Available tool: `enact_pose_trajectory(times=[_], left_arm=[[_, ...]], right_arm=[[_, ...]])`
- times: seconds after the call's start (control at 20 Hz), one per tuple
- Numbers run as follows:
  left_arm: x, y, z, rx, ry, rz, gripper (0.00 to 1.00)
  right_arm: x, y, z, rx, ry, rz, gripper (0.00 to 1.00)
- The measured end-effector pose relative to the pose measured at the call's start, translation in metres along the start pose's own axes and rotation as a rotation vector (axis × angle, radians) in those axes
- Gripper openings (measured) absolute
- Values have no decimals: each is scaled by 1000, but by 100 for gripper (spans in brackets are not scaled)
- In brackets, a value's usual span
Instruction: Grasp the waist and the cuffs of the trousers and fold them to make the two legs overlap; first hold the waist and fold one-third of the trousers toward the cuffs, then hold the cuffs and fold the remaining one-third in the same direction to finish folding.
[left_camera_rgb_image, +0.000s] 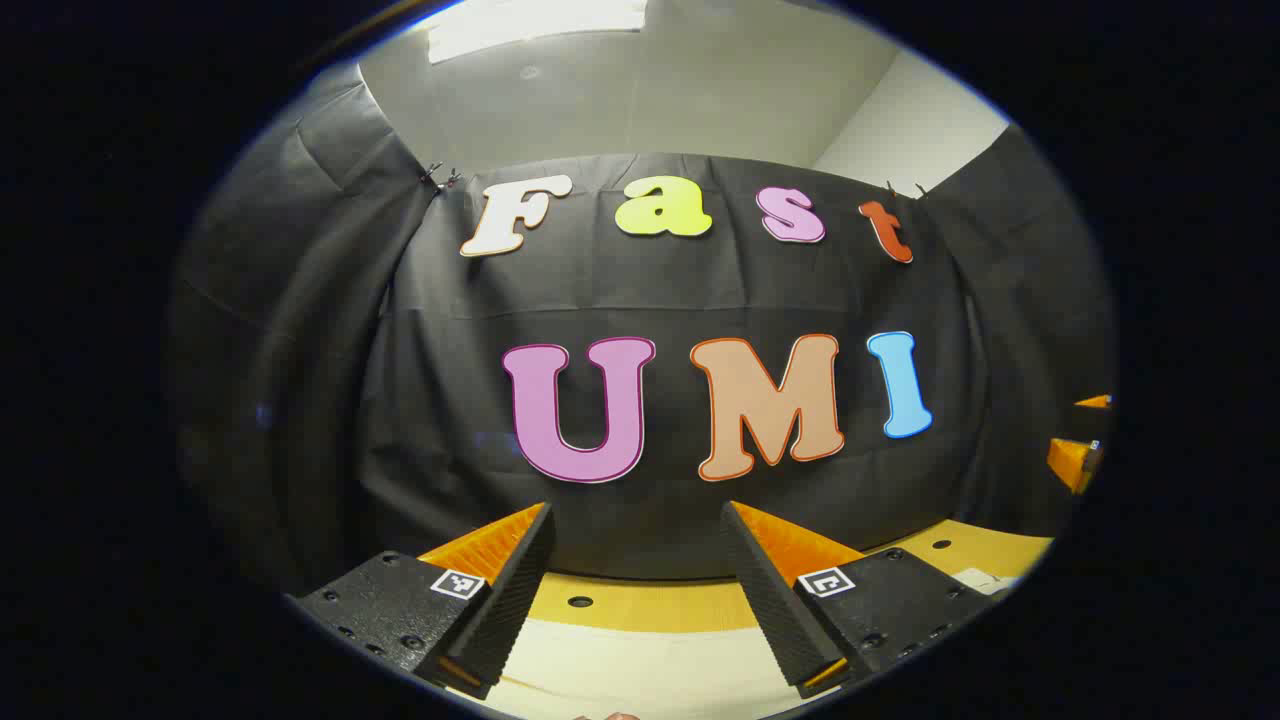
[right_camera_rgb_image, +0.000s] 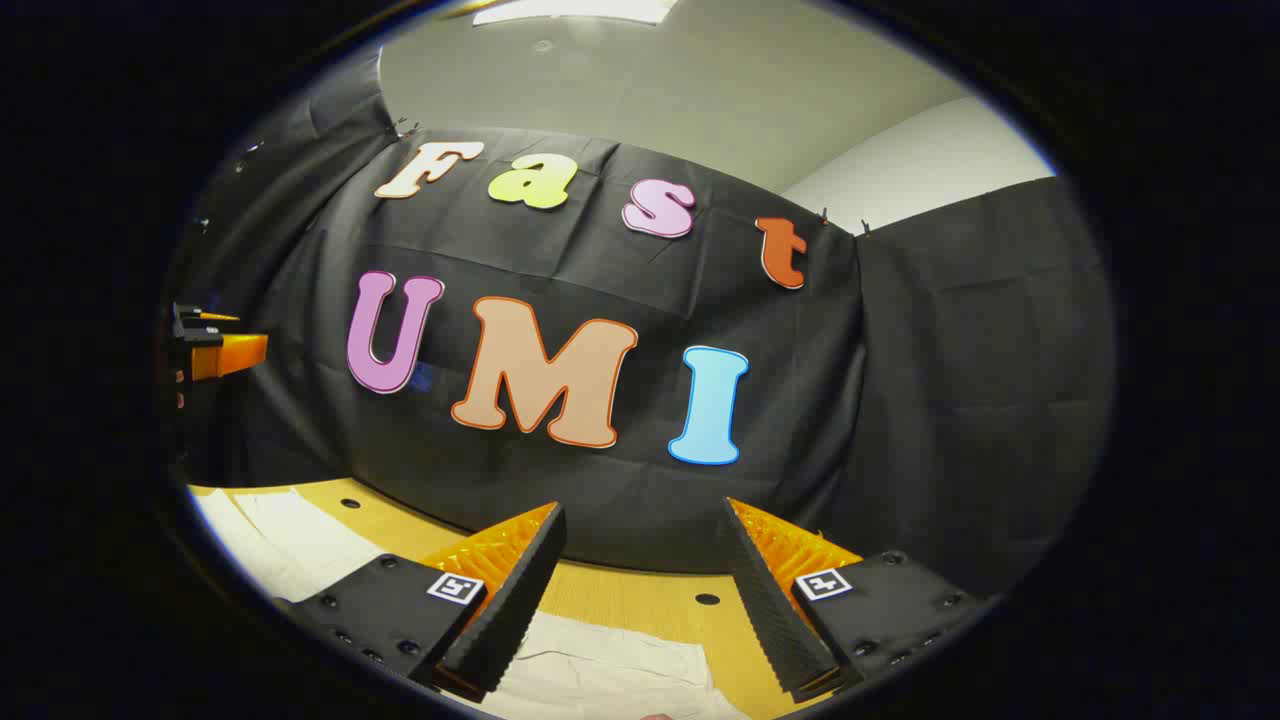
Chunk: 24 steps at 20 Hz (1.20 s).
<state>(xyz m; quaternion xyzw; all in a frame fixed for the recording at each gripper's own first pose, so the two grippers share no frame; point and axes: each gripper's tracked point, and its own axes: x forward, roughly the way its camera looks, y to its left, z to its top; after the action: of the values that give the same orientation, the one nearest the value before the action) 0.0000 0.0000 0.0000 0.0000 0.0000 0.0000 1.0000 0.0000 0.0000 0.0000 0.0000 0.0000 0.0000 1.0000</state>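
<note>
Hovering left gripper (left_camera_rgb_image: 635, 520), trousers (right_camera_rgb_image: 600, 660) below

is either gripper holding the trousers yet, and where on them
Nothing is held. The left gripper and right gripper are both open above the table, with the pale trousers lying flat below.

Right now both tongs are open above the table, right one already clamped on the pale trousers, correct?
Not clamped. In the right gripper view the right tongs stand open above the trousers, gripping nothing. The left tongs are open above the table too.
</note>
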Motion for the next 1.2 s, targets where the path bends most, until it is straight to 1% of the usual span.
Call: enact_pose_trajectory(times=[0.15,0.35,0.55,0.6,0.7,0.75,0.9,0.95,1.05,1.2], left_arm=[[-1,-5,2,0,-6,-3,97],[-3,-7,3,2,-8,-3,97],[-4,-3,6,11,-12,4,96],[-4,-3,5,13,-10,5,98],[-5,-1,4,20,-10,9,98],[-5,-1,4,20,-10,7,96],[-5,0,1,16,-10,12,96],[-5,0,1,12,-10,15,96],[-6,0,-2,7,-4,15,96],[-5,3,-9,9,12,25,96]], right_arm=[[-1,5,-6,22,23,16,97],[4,7,1,61,15,15,97],[6,5,2,62,13,11,97],[5,4,1,57,14,10,97],[4,5,-2,51,18,9,97],[5,5,-4,50,22,8,98],[6,5,-3,68,23,-1,96],[7,6,-3,76,21,-1,98],[6,8,-4,64,20,8,97],[6,9,-13,2,35,45,97]])
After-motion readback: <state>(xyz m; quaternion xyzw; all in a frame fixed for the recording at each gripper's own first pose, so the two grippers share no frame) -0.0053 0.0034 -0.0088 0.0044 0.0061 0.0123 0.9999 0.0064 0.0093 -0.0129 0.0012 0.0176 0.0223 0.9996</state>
